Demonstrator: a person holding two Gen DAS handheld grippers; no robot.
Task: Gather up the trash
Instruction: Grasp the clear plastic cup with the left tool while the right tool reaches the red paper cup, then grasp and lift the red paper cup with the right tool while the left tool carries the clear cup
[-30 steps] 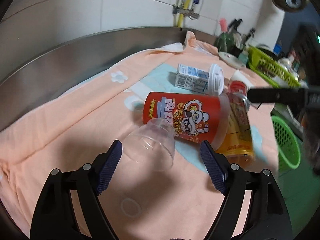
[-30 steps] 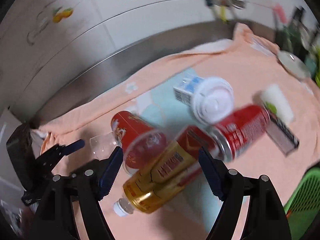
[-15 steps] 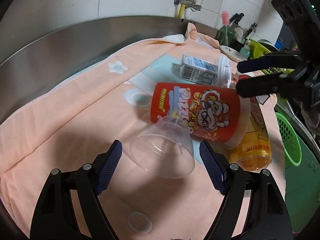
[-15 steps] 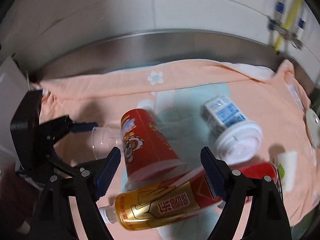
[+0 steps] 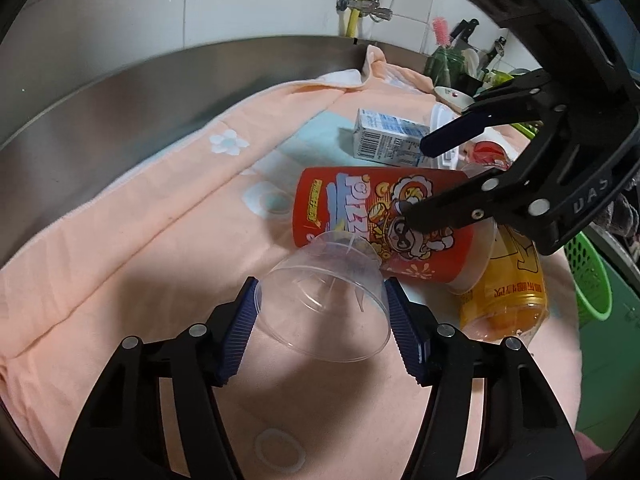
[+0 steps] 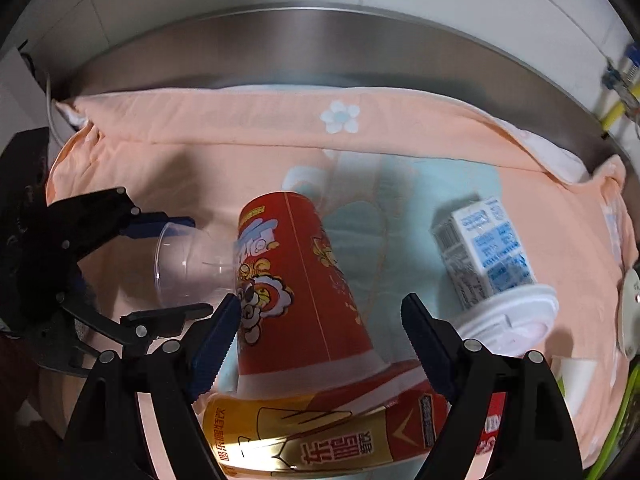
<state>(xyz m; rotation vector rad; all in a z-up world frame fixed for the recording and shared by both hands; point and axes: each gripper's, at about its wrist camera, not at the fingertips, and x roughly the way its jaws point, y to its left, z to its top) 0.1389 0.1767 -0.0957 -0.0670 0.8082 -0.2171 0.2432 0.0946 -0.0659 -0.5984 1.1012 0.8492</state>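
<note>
A clear plastic cup lies on its side on a peach cloth. My left gripper has its blue pads against both sides of the cup's rim; it also shows in the right wrist view. A red paper cup lies beside it, its wide end toward the right gripper. My right gripper is open and straddles the red cup from above. A yellow bottle, a red can, a milk carton and a white lid lie around.
A steel counter back edge and tiled wall stand behind the cloth. A green basket hangs at the right edge. Dishes and a brush crowd the far right corner.
My left gripper has moved forward and closed onto the clear cup. My right gripper has swung left and down over the red paper cup.
</note>
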